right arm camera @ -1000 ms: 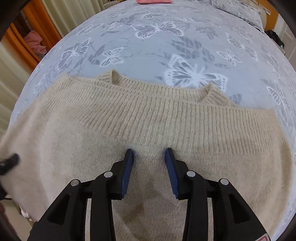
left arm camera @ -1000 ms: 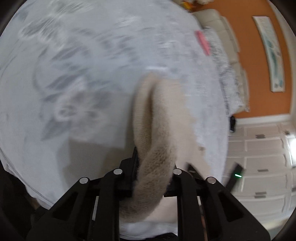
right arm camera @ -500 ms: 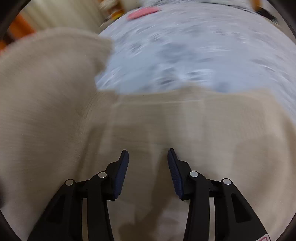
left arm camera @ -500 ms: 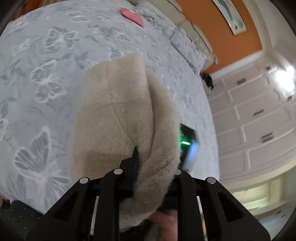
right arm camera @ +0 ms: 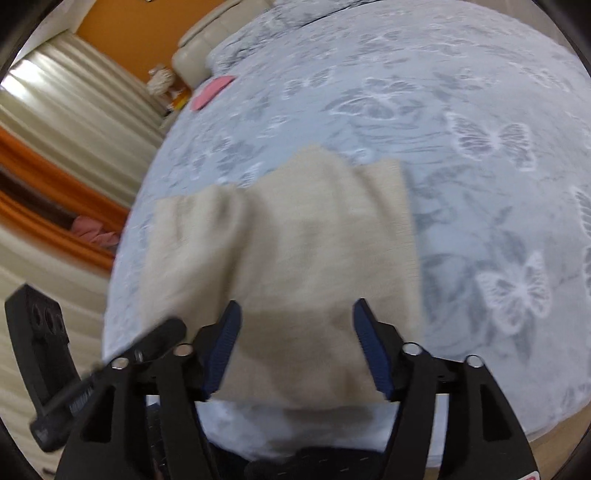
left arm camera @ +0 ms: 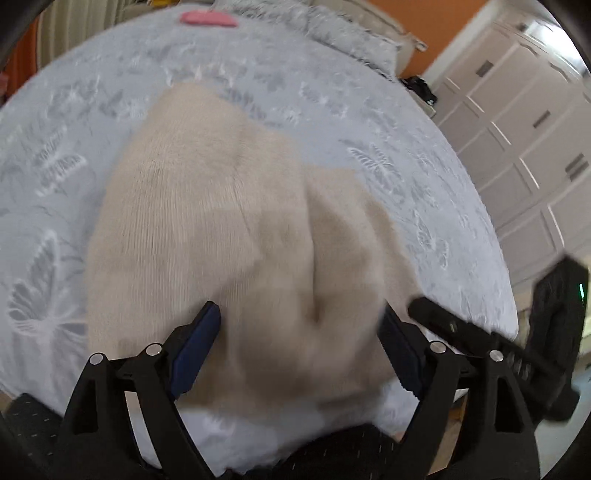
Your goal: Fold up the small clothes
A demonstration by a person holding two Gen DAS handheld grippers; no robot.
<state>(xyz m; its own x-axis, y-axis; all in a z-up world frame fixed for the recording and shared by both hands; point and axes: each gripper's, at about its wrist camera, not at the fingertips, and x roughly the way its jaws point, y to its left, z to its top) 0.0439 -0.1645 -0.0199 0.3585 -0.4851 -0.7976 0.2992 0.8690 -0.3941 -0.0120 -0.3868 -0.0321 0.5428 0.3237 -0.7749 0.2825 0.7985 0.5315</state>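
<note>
A beige knit sweater (left arm camera: 207,221) lies folded on the bed near its front edge; it also shows in the right wrist view (right arm camera: 295,251). My left gripper (left arm camera: 299,347) is open, its blue-padded fingers wide apart over the near part of the sweater, gripping nothing. My right gripper (right arm camera: 297,343) is open too, its fingers spread above the near edge of the sweater. The right gripper's body (left arm camera: 517,332) shows at the right of the left wrist view, and the left one (right arm camera: 48,365) at the lower left of the right wrist view. The image is blurred by motion.
The bed has a grey bedspread with a butterfly print (right arm camera: 480,129). A pink cloth (left arm camera: 208,18) lies at its far side near the pillows. White cupboard doors (left arm camera: 524,129) stand to the right. Curtains (right arm camera: 55,122) hang on the left.
The left gripper let go of the sweater fold it held and opened wide. The sweater now lies folded narrower on the bed. The right gripper opened wider and swung left.
</note>
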